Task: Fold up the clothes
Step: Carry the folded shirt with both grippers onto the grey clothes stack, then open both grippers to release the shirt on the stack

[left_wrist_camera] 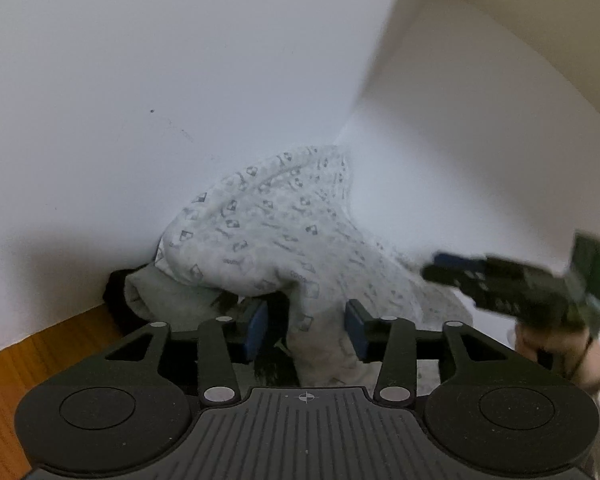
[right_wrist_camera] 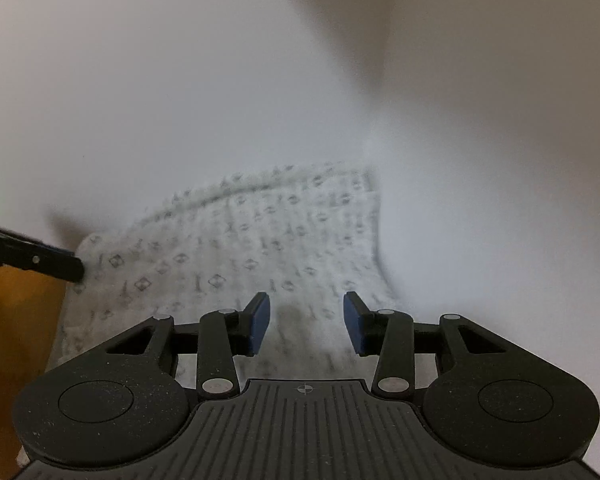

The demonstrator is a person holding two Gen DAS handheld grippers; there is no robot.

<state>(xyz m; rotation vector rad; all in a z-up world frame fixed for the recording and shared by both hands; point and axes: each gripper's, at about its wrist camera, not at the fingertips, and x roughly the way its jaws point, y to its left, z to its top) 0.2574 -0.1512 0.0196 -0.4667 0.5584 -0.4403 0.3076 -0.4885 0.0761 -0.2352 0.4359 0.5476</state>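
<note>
A white garment with a small grey printed pattern (left_wrist_camera: 276,232) lies bunched in a pile against a white wall. My left gripper (left_wrist_camera: 307,327) is open, its blue pads on either side of a hanging fold of the garment. A grey garment (left_wrist_camera: 160,296) and a dark garment (left_wrist_camera: 272,364) lie under the patterned one. My right gripper (right_wrist_camera: 306,322) is open and hovers just above the patterned cloth (right_wrist_camera: 260,248). The right gripper also shows in the left wrist view (left_wrist_camera: 440,266), at the right of the pile. The left gripper shows in the right wrist view (right_wrist_camera: 76,272), at the cloth's left edge.
White walls (left_wrist_camera: 180,80) meet in a corner behind the pile. A wooden surface (left_wrist_camera: 28,364) lies at the lower left and shows in the right wrist view (right_wrist_camera: 16,320). A white panel edge (left_wrist_camera: 480,20) rises at the upper right.
</note>
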